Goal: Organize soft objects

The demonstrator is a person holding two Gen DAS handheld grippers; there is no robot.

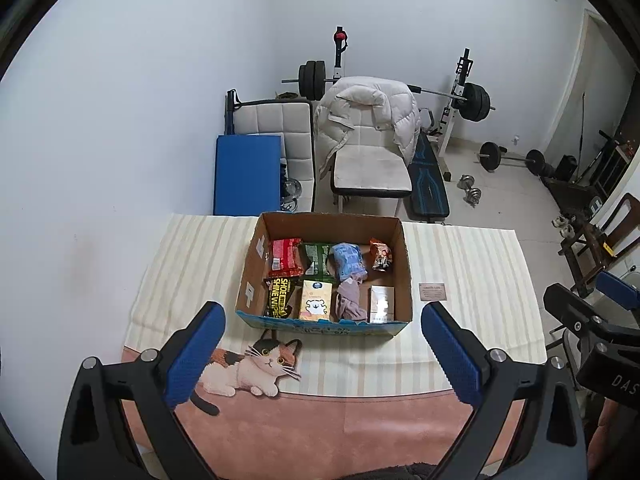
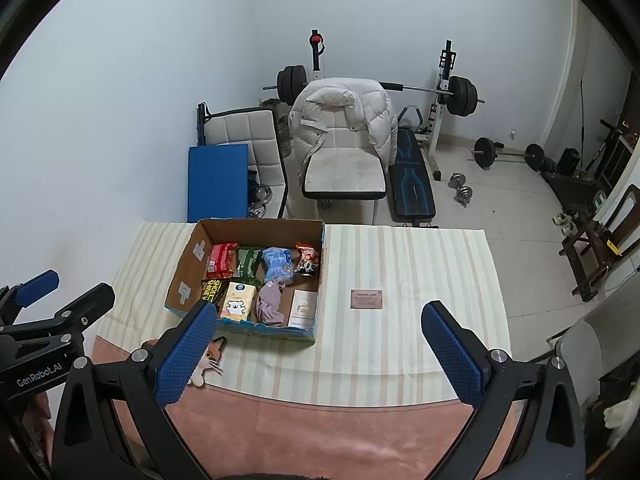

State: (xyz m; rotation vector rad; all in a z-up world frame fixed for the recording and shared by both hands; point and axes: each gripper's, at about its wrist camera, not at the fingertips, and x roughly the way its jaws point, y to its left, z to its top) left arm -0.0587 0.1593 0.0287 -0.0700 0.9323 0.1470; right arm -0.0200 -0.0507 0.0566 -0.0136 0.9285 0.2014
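From the left wrist, the left gripper (image 1: 323, 354) hangs wide open and empty before a cardboard box (image 1: 256, 258) holding soft packets and a crumpled cloth (image 1: 349, 300). From the right wrist, the right gripper (image 2: 316, 354) is likewise spread, empty. Tight packing could make a grab snag neighbouring packets.

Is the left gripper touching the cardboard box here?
Apart. In the left wrist view the left gripper is open and held back from the cardboard box, with striped tablecloth visible between its fingertips and the box's near wall.
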